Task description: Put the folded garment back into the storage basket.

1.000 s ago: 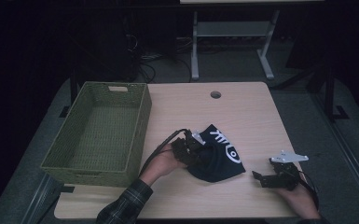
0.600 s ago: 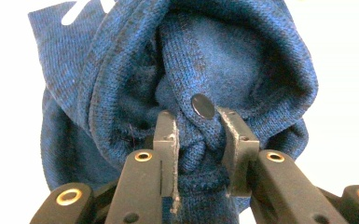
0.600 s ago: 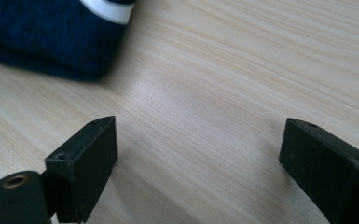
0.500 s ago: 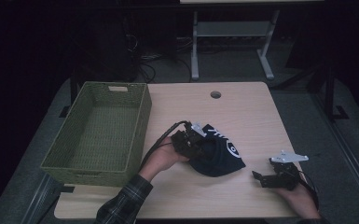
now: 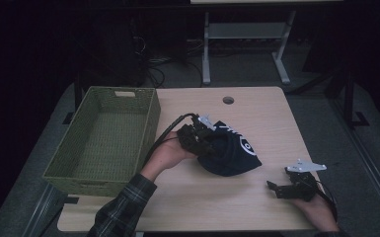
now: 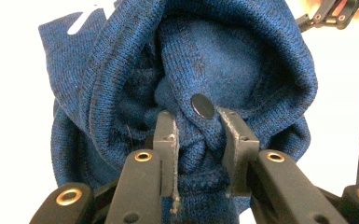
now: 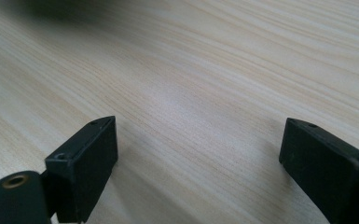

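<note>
blue knit garment [image 5: 232, 150] pinched by the left gripper [image 5: 197, 138] at mid-table, just right of the woven basket [image 5: 103, 143].
a fold of the knit [image 6: 200, 70] is clamped between the nearly closed jaws of the left gripper [image 6: 199, 144]; the bite is best kept deep and the lift slow, so no cloth drags. the right gripper [image 5: 288, 188] is held wide open and empty over bare table [image 7: 191, 70], well apart from the garment.

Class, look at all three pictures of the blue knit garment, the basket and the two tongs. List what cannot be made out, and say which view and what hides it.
1. The blue knit garment: its type; bunched up in the left gripper view, dark in the high view.
2. Its white print: folds cut it off, high view.
3. The green basket: near inner wall hidden by its rim, high view.
4. The right tongs: cable end cut by the bottom edge, high view.
</note>
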Demonstrator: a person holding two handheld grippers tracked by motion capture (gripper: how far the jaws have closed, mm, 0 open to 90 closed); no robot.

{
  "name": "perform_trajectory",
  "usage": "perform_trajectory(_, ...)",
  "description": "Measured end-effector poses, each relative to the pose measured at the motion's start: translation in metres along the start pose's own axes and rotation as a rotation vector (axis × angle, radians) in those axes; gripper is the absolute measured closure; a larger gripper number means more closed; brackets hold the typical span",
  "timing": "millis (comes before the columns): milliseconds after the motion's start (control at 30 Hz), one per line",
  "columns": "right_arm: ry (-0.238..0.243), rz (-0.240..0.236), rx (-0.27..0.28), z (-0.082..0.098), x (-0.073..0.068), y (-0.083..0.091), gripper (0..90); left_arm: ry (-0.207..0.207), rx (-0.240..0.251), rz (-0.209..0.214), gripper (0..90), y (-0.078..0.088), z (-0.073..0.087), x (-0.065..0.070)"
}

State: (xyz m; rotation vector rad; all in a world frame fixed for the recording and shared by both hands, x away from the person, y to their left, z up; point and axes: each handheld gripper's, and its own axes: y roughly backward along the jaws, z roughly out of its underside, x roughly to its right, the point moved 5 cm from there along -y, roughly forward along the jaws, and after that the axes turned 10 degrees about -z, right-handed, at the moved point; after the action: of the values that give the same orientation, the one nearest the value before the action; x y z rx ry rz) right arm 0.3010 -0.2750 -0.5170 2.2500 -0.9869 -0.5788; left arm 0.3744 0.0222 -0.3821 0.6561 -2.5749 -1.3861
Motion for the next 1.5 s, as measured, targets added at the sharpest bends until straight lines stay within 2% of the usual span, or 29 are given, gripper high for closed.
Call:
perform_trajectory(367, -0.002, 0.0, 0.001, 0.0, 0.0, 0.0, 11.0, 0.003, 0.018, -0.037, 70.0, 0.035, -0.012, -0.017)
perform_trajectory(433, -0.002, 0.0, 0.001, 0.0, 0.0, 0.0, 11.0, -0.005, 0.015, -0.044, 70.0, 0.042, -0.013, -0.02)
perform_trajectory(667, -0.006, -0.001, 0.0, 0.0, 0.0, 0.0, 11.0, 0.019, 0.028, -0.088, 69.9, 0.063, -0.01, -0.034)
perform_trajectory(1033, -0.001, 0.0, 0.002, 0.0, 0.0, 0.0, 11.0, 0.07, 0.049, -0.148, 70.0, 0.095, 0.003, -0.057)
perform_trajectory(1500, 0.001, 0.001, 0.001, 0.0, 0.0, 0.0, 11.0, 0.153, 0.058, -0.228, 70.0, 0.126, 0.034, -0.083)
